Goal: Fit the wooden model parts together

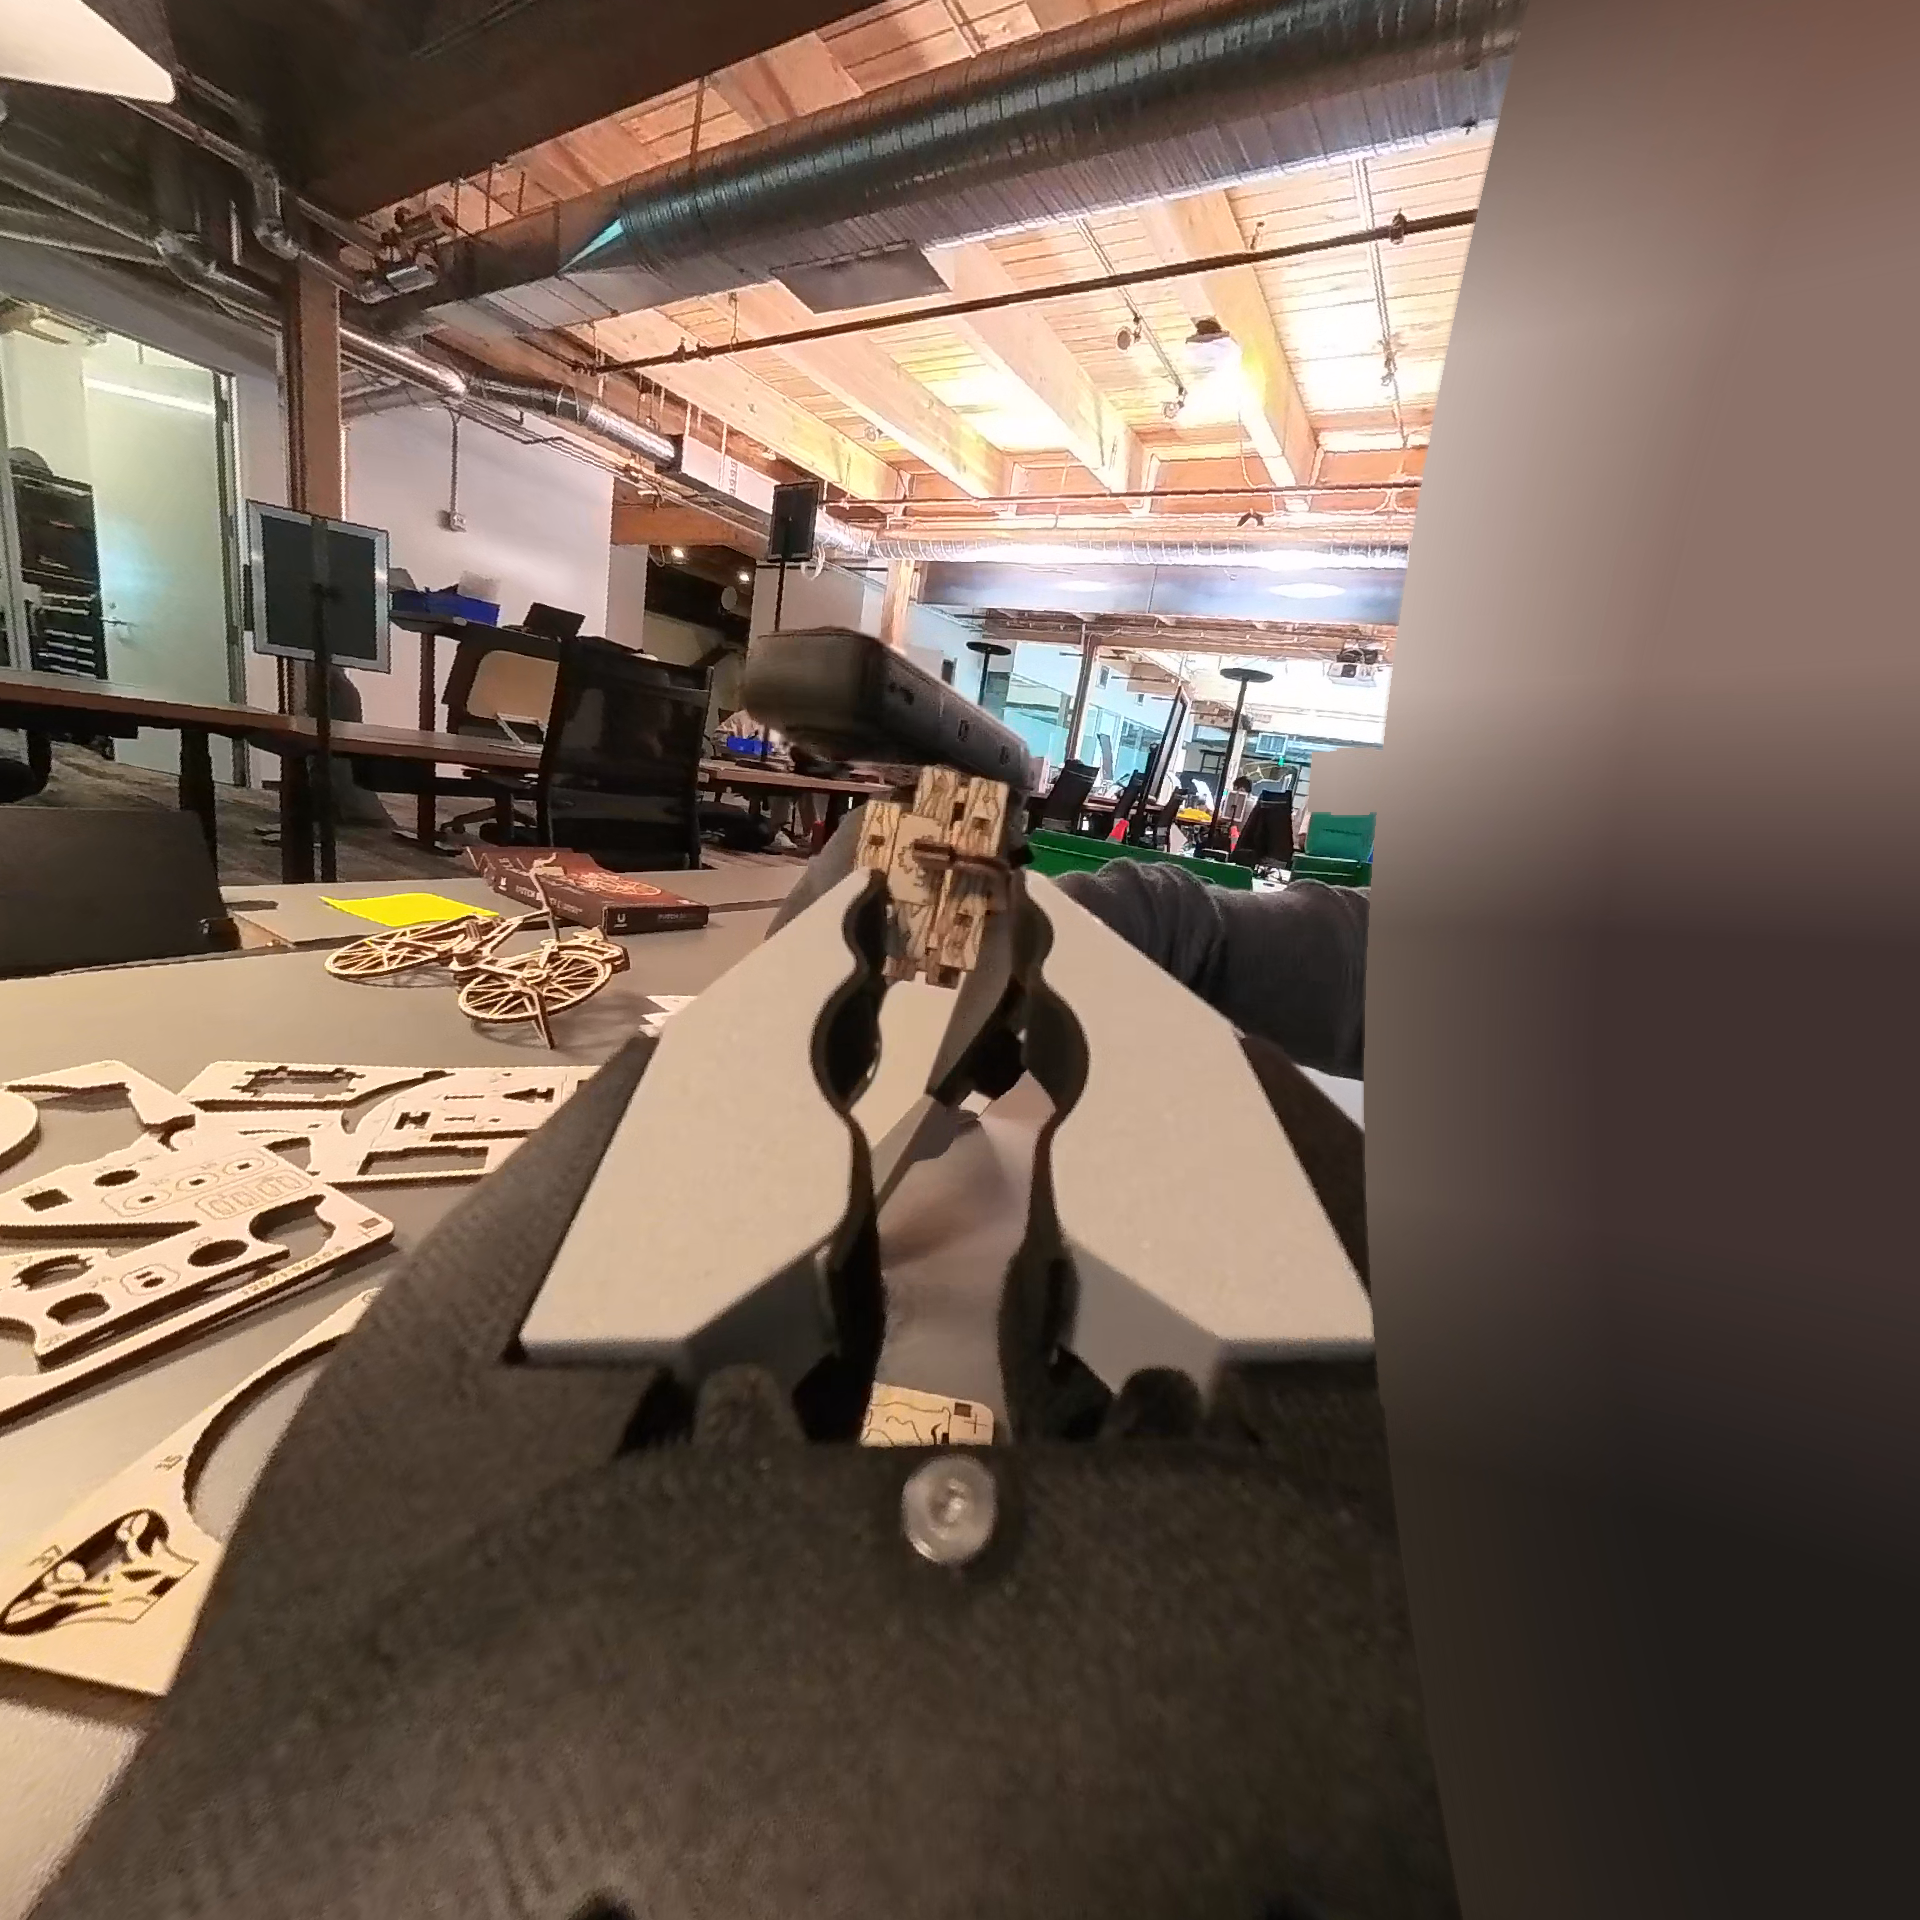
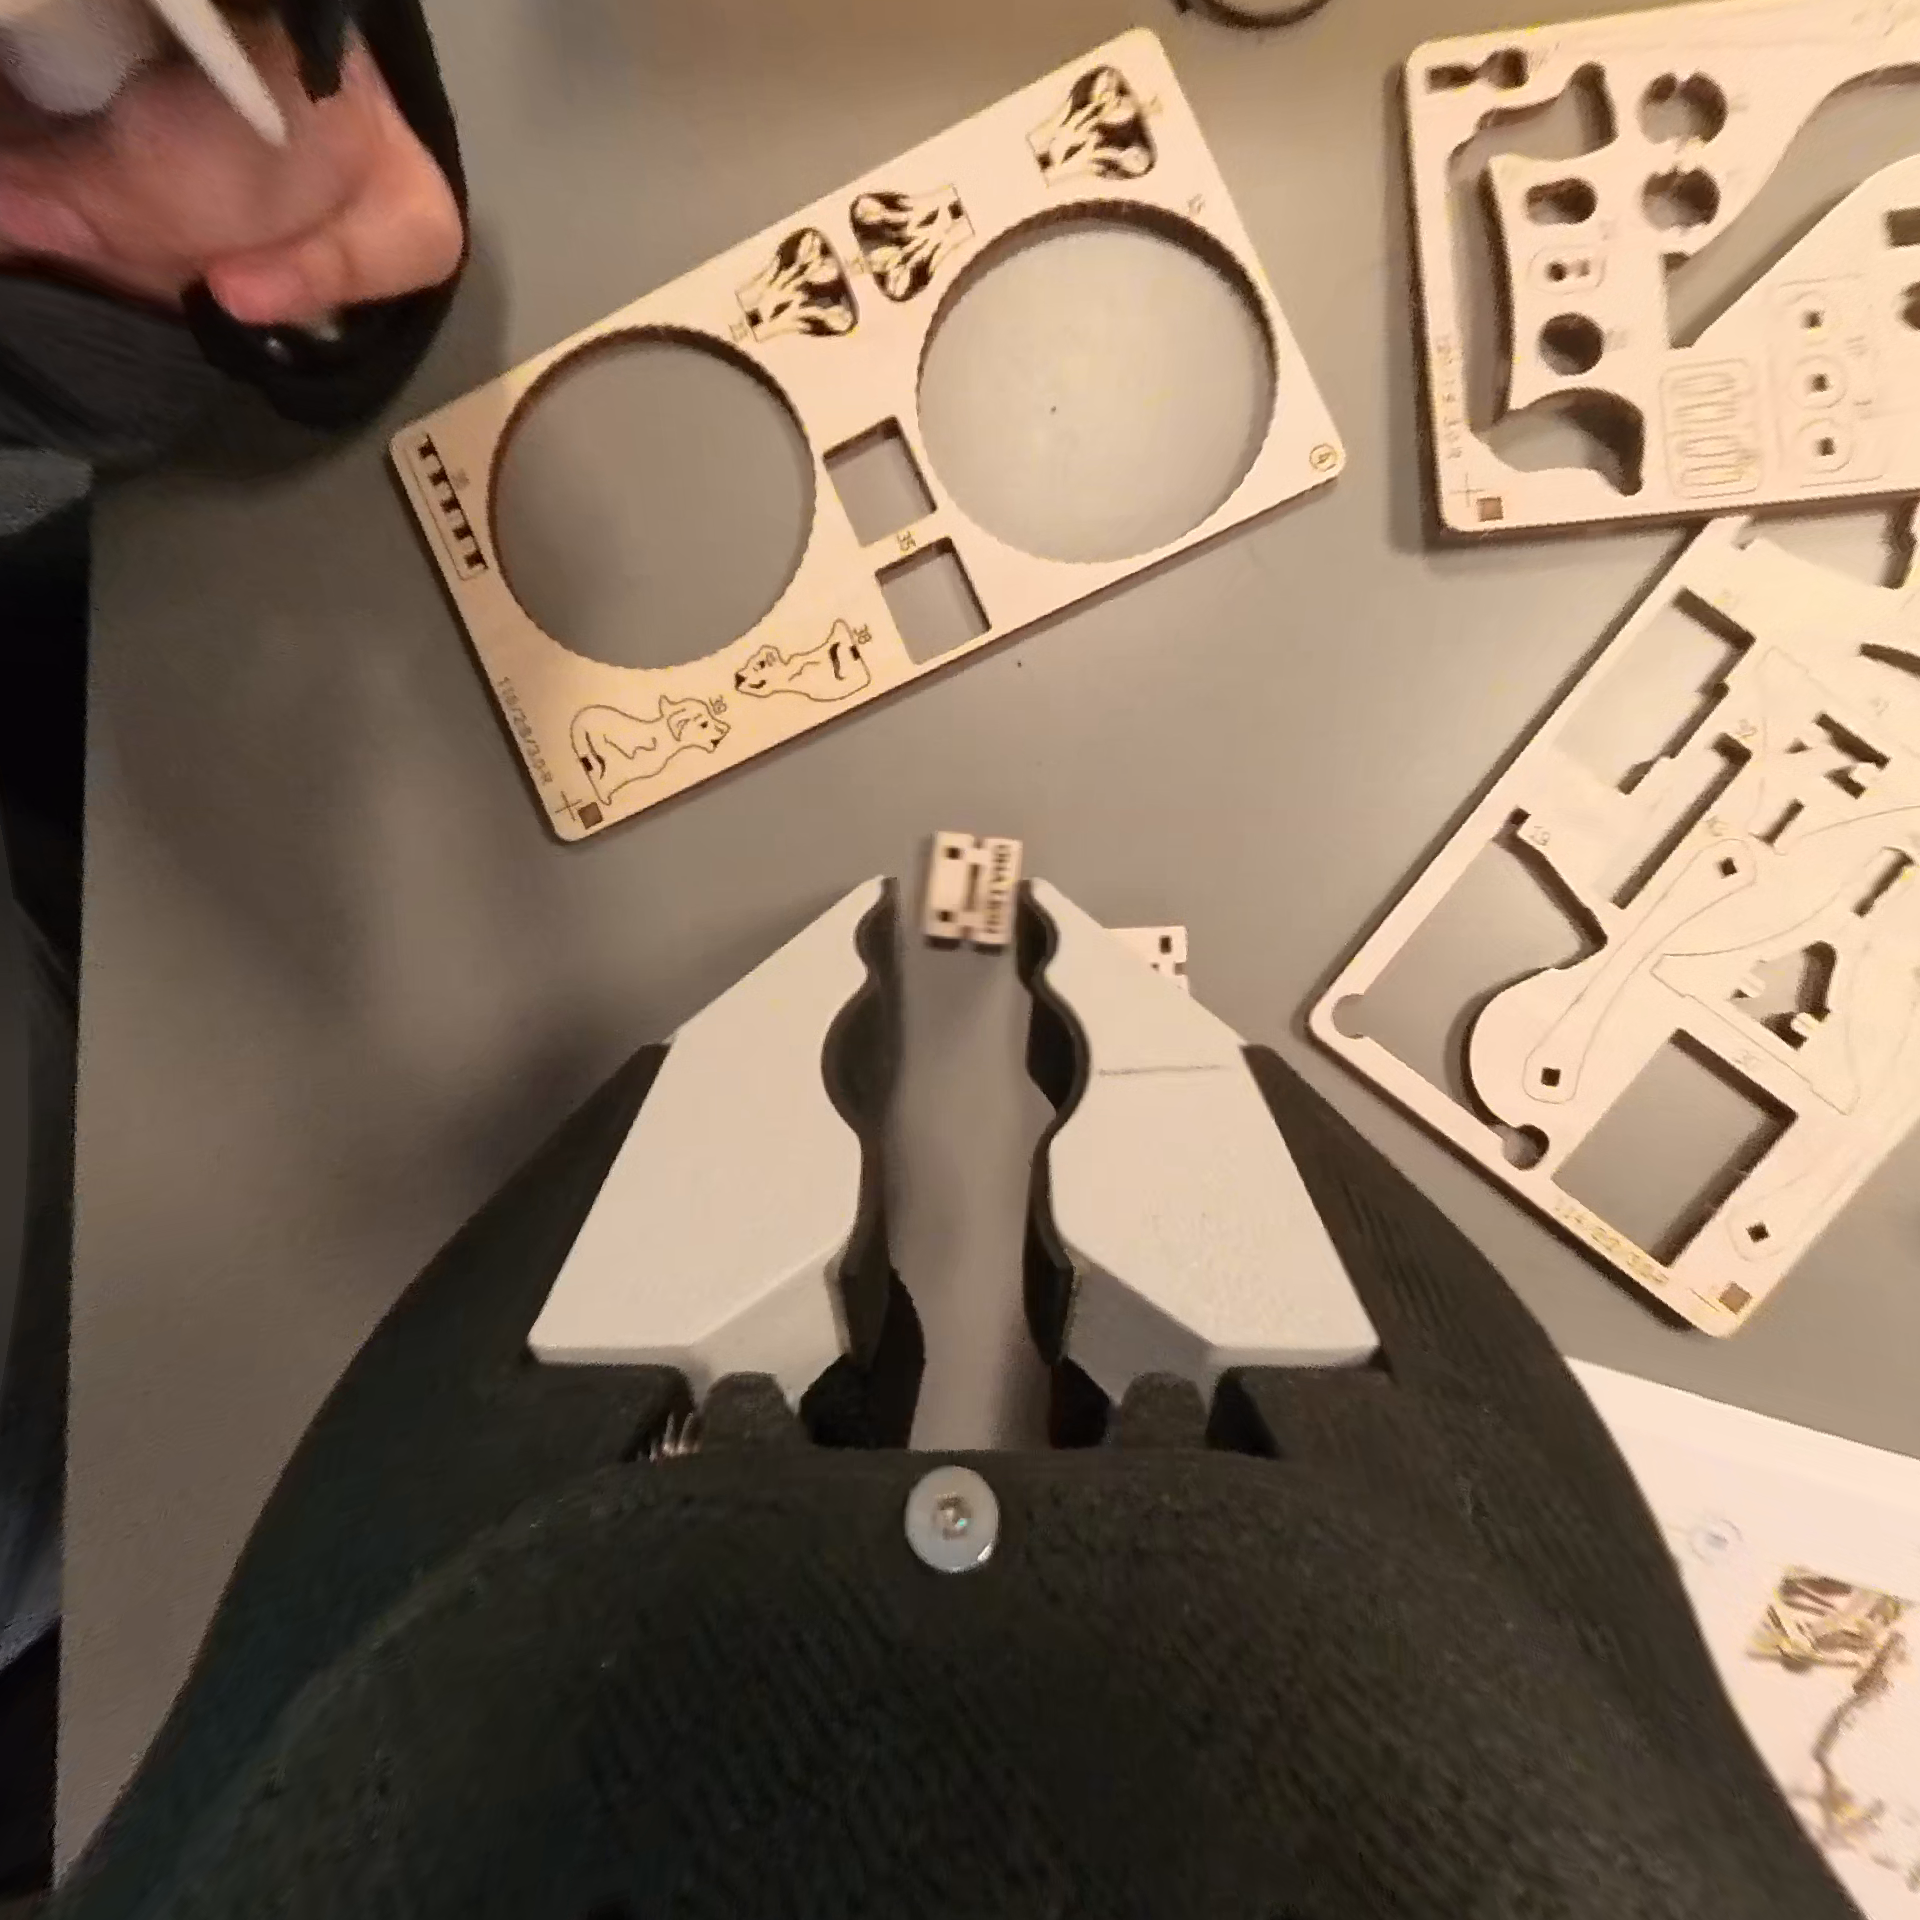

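Observation:
My left gripper (image 1: 945,896) is shut on a small wooden block assembly (image 1: 940,831) of slotted plates and holds it up above the grey table (image 1: 208,1008). A black rounded body, probably the right gripper (image 1: 883,707), sits just behind and above the block. In the right wrist view my right gripper (image 2: 961,894) points down at the table (image 2: 312,935) and pinches a small flat wooden part (image 2: 971,883) between its fingertips. Another small wooden piece (image 2: 1169,951) peeks out beside the right finger.
Punched wooden sheets lie on the table: one with two round holes (image 2: 997,582), others to the right (image 2: 1621,436) (image 2: 1558,1039) and on the left (image 1: 187,1216). A finished wooden bicycle (image 1: 488,961), a brown box (image 1: 592,894), a yellow note (image 1: 400,906), a white paper (image 2: 1766,1558), a hand (image 2: 187,197) and a sleeve (image 1: 1226,956). My right fingertips sit around 15 cm from my left ones.

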Available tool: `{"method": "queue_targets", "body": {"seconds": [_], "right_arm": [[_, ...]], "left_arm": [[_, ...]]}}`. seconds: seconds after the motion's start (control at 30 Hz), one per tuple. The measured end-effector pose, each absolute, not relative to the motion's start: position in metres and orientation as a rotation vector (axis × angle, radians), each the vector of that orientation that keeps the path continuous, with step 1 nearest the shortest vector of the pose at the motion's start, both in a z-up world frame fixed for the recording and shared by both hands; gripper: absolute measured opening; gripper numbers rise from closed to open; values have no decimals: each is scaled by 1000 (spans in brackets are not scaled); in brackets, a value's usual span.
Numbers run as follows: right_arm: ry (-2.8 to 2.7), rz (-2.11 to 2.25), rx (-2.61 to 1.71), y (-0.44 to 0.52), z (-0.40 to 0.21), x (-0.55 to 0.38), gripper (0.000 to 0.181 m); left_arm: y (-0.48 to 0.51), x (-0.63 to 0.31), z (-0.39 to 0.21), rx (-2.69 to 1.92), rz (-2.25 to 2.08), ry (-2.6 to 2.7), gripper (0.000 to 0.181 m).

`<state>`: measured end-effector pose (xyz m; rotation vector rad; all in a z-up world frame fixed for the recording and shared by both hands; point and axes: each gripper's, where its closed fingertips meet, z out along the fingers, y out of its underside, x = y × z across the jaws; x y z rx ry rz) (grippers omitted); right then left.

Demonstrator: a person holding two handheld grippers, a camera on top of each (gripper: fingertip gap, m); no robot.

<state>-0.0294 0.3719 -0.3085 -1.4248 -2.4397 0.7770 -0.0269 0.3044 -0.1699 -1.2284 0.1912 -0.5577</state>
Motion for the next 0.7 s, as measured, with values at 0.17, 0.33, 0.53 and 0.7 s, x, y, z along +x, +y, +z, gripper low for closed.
{"method": "queue_targets", "body": {"seconds": [0.17,0.33,0.53,0.7], "right_arm": [[-2499,647,-1170,372,-301,-25,13],[-2460,137,-380,387,-286,-18,12],[-2421,-213,190,388,-288,3,12],[-2748,408,-536,362,-278,23,0]], "left_arm": [[305,-28,-170,-1229,-562,182,21],[304,-33,-168,-1214,-564,158,21],[304,-33,-169,-1217,-567,158,21],[304,-34,-169,-1217,-574,149,21]]}}
